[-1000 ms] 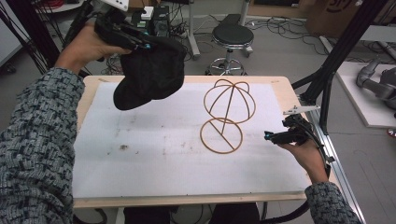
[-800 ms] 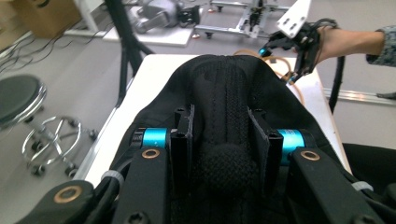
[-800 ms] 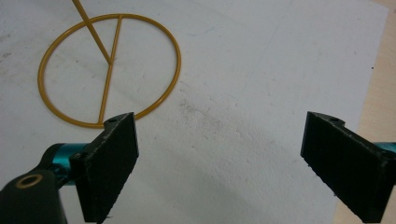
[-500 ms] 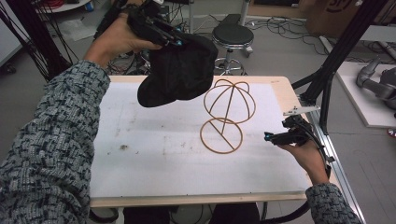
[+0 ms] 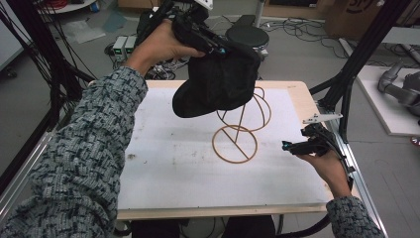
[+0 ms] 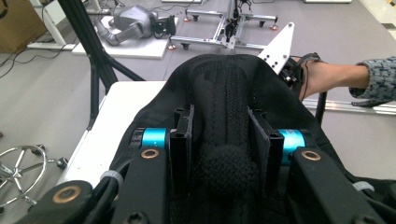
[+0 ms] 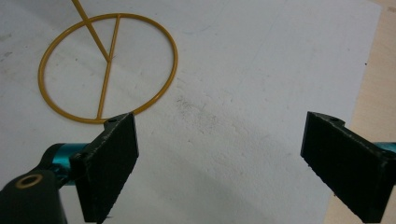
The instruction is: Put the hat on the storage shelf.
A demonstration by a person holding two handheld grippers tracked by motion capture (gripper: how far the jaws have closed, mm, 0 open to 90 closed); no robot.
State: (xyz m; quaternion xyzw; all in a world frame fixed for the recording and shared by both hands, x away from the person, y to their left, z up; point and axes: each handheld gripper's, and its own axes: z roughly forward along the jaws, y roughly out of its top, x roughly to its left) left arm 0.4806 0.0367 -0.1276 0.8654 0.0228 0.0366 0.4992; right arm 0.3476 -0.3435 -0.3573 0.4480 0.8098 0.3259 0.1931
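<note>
Black knit cap [image 5: 218,82] hangs in the air above the far part of the surface [image 5: 163,163], gripped at its top by the left tool [image 5: 210,42], whose jaws are clamped on a fold of the fabric; in the left gripper view the cap [image 6: 229,93] bulges up between the two black jaws. It hovers just over the domed top of a gold wire stand [image 5: 240,129], whose round base ring [image 7: 107,65] rests on the white mat. The right tool [image 5: 299,146] sits low near the surface's right edge, well apart from the stand, its jaws spread wide with nothing between them [image 7: 233,158].
</note>
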